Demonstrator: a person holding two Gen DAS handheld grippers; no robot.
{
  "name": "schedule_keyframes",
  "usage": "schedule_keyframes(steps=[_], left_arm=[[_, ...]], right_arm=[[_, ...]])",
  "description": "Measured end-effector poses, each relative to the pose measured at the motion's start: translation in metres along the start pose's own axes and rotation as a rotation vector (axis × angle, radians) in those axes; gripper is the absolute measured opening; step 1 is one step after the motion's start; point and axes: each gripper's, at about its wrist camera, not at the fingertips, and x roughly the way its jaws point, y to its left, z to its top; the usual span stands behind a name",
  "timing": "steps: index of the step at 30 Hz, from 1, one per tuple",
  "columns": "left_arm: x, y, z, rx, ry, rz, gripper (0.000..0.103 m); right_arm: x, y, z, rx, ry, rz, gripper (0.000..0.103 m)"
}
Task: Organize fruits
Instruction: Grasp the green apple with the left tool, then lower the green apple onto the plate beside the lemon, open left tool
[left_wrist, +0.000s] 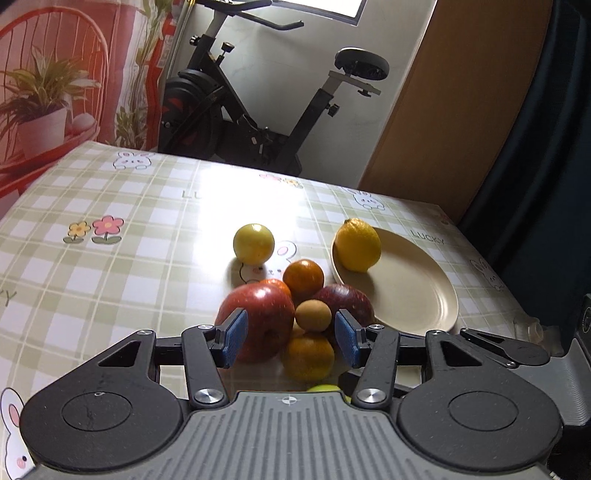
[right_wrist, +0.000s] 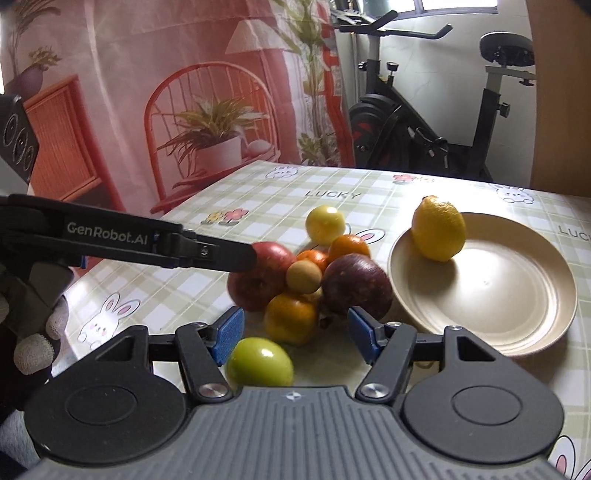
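Fruit pile sat mid-table (left_wrist: 110, 280) right beside the beige plate (left_wrist: 417, 291), with only the lemon (left_wrist: 357, 244) actually on the plate. From the left wrist cam, the left gripper (left_wrist: 291, 338) had its fingers spread wide with nothing in them, lined up over the red apple (left_wrist: 258, 317) and the orange (left_wrist: 308, 356). The green fruit (right_wrist: 259, 362) was barely a sliver there, but the right wrist cam showed it whole, just ahead of the right gripper (right_wrist: 295, 338), also wide and empty. That cam also caught a gloved hand (right_wrist: 37, 332) holding the left gripper.
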Motion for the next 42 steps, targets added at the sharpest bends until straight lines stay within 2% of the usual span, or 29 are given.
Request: schedule_keyframes(steps=[11,17,23,39,42], left_arm=[[0.006,-0.002,-0.023,0.012,0.062,-0.028,0.055],[0.018,-0.007,-0.033,0.038,0.125,-0.057,0.055],[0.025,-0.01,-0.042,0.046,0.176,-0.081,0.055],[0.033,-0.012,-0.047,0.036,0.202,-0.108,0.054],[0.034,-0.013,-0.048,0.038,0.2,-0.114,0.05]], right_arm=[[0.015,0.016,-0.014,-0.04,0.088,0.048,0.065],[0.021,0.011,-0.019,-0.018,0.123,0.05,0.053],[0.023,0.005,-0.021,0.001,0.144,0.05,0.051],[0.024,0.001,-0.023,0.032,0.168,0.052,0.052],[0.024,0.0,-0.023,0.032,0.167,0.056,0.05]])
